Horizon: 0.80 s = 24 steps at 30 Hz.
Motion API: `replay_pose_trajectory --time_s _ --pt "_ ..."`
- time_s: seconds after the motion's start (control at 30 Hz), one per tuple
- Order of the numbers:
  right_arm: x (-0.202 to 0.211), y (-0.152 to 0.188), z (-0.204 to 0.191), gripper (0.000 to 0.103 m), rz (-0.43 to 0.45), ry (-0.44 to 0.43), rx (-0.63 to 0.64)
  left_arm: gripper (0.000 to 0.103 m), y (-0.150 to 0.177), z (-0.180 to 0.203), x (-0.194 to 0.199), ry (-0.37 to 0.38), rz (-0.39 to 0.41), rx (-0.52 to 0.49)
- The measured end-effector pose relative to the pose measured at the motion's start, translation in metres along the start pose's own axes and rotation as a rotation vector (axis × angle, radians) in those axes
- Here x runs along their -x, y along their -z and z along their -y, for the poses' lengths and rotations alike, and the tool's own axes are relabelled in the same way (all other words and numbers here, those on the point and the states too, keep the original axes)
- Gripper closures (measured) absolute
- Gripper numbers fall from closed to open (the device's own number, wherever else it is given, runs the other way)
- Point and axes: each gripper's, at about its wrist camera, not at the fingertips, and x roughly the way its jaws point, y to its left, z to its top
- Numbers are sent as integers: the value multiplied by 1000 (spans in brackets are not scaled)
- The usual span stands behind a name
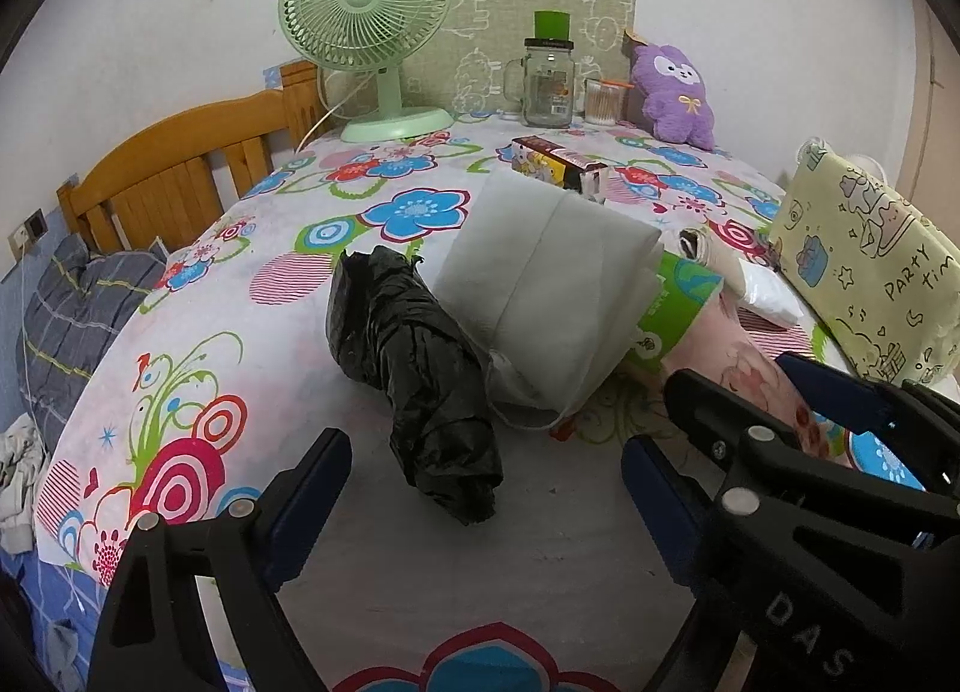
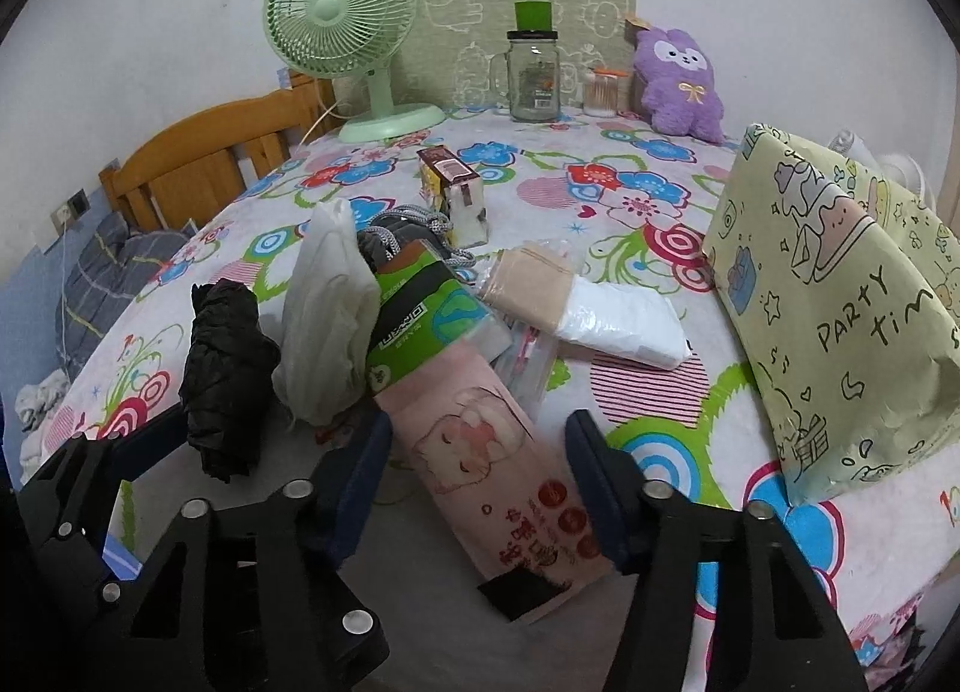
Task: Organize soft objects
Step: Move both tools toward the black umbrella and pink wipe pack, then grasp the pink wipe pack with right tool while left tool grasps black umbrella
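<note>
The right tool [image 2: 477, 488] is hanging wide open around the pink pack [image 2: 492, 482] on the table [image 2: 630, 176], gripping nothing. The left tool [image 1: 486, 506] is gaping too, empty, near the black bag [image 1: 414, 374]. The pack is looking soft and light, so squeezing its middle seems best.

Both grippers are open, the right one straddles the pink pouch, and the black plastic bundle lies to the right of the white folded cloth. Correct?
Not quite. The black plastic bundle lies to the left of the white folded cloth, touching it, as both wrist views show. The rest holds: the left gripper and right gripper are open, and the right one straddles the pink pouch.
</note>
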Motion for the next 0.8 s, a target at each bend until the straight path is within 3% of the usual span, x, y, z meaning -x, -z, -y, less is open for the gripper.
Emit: replay_pose_trajectory --time_s 0.07,0.43,0.73,0.8 --pt "-2 0 1 54 -9 -7 -11 11 0 1 -1 -3 -2 -1" --pt "3 -1 4 60 -2 -8 -41 14 -3 -2 3 -21 12 17" --pt "14 -13 -1 60 40 4 -64 31 -10 -8 7 -13 27 15" --pt "15 -15 -3 60 45 7 -69 41 -11 -11 6 -14 25 15"
